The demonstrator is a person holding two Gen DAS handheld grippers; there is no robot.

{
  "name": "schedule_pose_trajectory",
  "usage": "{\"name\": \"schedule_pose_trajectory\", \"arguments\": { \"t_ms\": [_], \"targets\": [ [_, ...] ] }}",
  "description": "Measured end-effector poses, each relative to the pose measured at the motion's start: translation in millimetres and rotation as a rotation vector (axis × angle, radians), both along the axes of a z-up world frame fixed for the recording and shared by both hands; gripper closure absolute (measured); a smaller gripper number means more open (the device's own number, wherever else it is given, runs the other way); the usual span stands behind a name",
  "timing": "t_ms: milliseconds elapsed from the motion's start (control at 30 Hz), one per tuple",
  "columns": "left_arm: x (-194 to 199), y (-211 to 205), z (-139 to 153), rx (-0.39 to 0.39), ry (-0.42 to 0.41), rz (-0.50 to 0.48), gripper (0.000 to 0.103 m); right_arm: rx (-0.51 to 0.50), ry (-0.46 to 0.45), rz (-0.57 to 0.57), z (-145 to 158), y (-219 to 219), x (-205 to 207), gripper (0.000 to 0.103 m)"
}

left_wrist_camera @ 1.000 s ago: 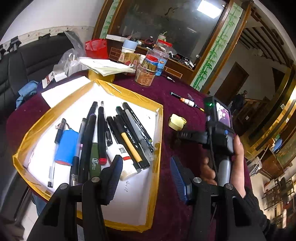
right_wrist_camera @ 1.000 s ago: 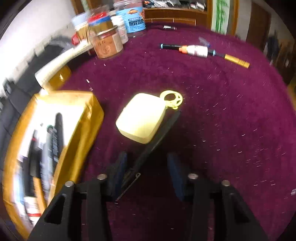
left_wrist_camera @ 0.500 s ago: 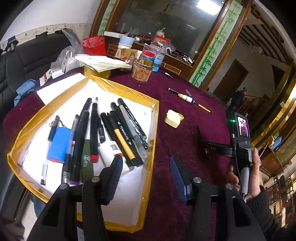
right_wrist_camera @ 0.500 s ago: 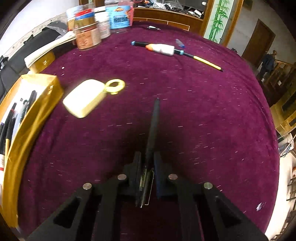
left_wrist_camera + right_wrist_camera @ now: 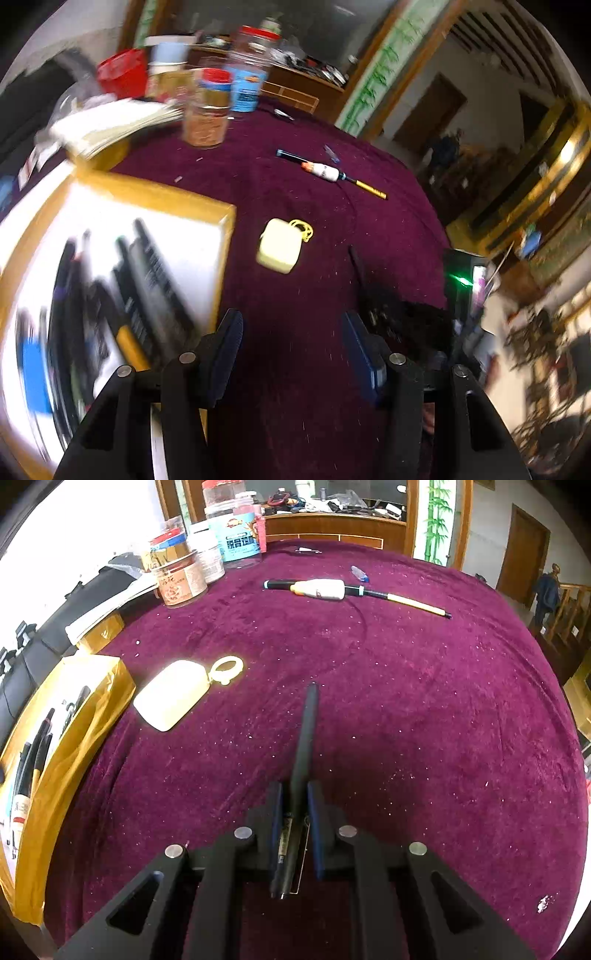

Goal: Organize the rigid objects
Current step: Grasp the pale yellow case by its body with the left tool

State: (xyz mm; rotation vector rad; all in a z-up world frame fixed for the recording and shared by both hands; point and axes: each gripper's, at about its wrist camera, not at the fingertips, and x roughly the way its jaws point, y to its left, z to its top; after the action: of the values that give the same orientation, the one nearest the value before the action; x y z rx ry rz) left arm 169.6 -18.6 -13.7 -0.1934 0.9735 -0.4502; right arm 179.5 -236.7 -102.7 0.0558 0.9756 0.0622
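My right gripper [image 5: 294, 794] is shut on a black pen [image 5: 304, 734] and holds it above the purple tablecloth; the pen points away from me. In the left wrist view that pen [image 5: 357, 264] sticks out of the right gripper at the right. My left gripper [image 5: 291, 332] is open and empty above the cloth, just right of the yellow-rimmed tray [image 5: 221, 225] that holds several pens. A pale yellow case [image 5: 173, 694] with a ring lies on the cloth beside the tray [image 5: 92, 701]; it also shows in the left wrist view [image 5: 279, 245].
A white glue bottle [image 5: 321, 589] and a thin yellow-tipped pen [image 5: 417, 605] lie further back on the cloth. Jars [image 5: 181, 579] and papers stand at the back left. The round table's edge [image 5: 569, 716] curves at the right.
My right gripper closed on the black pen and lifted it away from the yellow case. My left gripper swung right, off the tray and over the cloth.
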Motion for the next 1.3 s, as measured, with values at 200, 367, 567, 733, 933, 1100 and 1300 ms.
{"name": "schedule_pose_trajectory", "arguments": {
  "t_ms": [200,367,567,733,933,1100,1300],
  "targets": [
    [86.7,-48.7,-36.8,0.063,0.172,-0.078,0.045,0.140,0.029,-0.037,-0.2,-16.7,0.0,0.091],
    [134.4,-57.0,-60.7,0.090,0.252,-0.034,0.043,0.180,0.043,-0.049,-0.4,-20.0,0.8,0.092],
    [143.1,-64.3,-65.3,0.126,0.266,-0.037,0.043,0.205,0.051,-0.064,-0.6,-21.9,2.2,0.092],
    [140.3,-79.0,-70.6,0.266,0.221,-0.055,0.042,0.202,0.051,-0.063,-0.4,-21.0,2.7,0.092],
    [117.3,-99.6,-73.5,0.457,0.125,-0.079,0.054,0.206,0.055,-0.061,-0.8,-22.1,3.0,0.092],
    [94.7,-89.1,-68.5,0.390,0.152,-0.085,0.054,0.209,0.048,-0.069,-1.2,-22.1,1.7,0.093],
    [35.1,-69.5,-37.8,0.244,0.109,-0.087,0.054,0.277,0.055,-0.060,-1.6,-25.7,0.9,0.093]
  ]
}}
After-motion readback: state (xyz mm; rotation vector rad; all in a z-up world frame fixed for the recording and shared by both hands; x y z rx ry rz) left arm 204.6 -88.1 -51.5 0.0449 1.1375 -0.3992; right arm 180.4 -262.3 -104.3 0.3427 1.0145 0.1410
